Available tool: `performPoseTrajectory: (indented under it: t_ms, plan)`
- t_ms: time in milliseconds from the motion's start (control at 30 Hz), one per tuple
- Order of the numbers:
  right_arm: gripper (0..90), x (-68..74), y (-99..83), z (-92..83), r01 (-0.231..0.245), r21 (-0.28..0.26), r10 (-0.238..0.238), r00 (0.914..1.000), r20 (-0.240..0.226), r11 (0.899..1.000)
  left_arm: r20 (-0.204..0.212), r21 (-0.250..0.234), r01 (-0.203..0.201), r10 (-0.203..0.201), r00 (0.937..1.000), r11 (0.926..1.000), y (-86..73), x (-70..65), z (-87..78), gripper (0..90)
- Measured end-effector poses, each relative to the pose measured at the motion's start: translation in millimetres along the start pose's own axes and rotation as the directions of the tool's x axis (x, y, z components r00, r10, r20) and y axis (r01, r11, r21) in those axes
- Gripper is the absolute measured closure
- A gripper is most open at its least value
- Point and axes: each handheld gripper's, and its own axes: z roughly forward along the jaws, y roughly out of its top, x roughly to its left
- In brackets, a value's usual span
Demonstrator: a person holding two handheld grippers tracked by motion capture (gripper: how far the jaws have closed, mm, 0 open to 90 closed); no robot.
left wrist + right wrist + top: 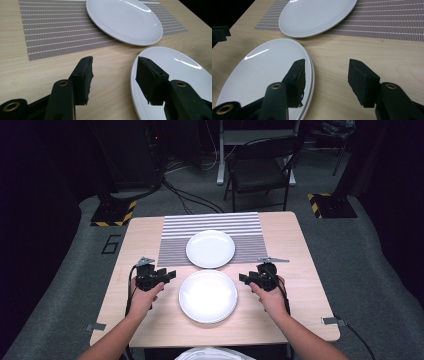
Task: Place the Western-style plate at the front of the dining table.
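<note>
Two white plates lie on the wooden table (145, 320). The far plate (210, 248) (125, 20) (314, 15) rests on a striped placemat (175, 245) (55, 30) (387, 22). The near plate (208, 295) (180, 75) (267, 70) lies on bare wood and shows a doubled rim, like a stack. My left gripper (171, 274) (115, 61) stands open just left of the near plate, one jaw over its rim and the other over wood. My right gripper (243, 277) (327, 62) stands open at the plate's right edge in the same way. Nothing is held.
A black folding chair (260, 170) stands beyond the table's far edge. Two stand feet with yellow-black stripes (114, 213) (330, 205) sit on the grey floor at either far corner. A white object (210, 354) shows at the table's near edge.
</note>
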Motion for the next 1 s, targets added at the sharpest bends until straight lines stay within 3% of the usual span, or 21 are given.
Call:
performPoseTrajectory:
  t_ms: [367,567,1000]
  plan:
    - [46.1,-3.9,-14.8,0.8,0.028,0.004,-0.028,0.9993,0.026,1.0,-0.017,0.022,-0.007,0.007,0.9998,0.9997,-17.9,4.0,3.2,46.8]
    - [46.0,-2.8,-21.4,2.6,0.051,-0.007,-0.05,0.9981,0.037,0.999,-0.036,0.047,-0.055,0.057,0.9978,0.9974,-28.8,2.5,7.8,47.0]
    - [43.8,2.7,-31.8,11.9,0.115,0.029,-0.117,0.9902,0.076,0.993,-0.052,0.043,-0.056,0.059,0.9969,0.9975,-33.0,3.8,9.7,45.3]
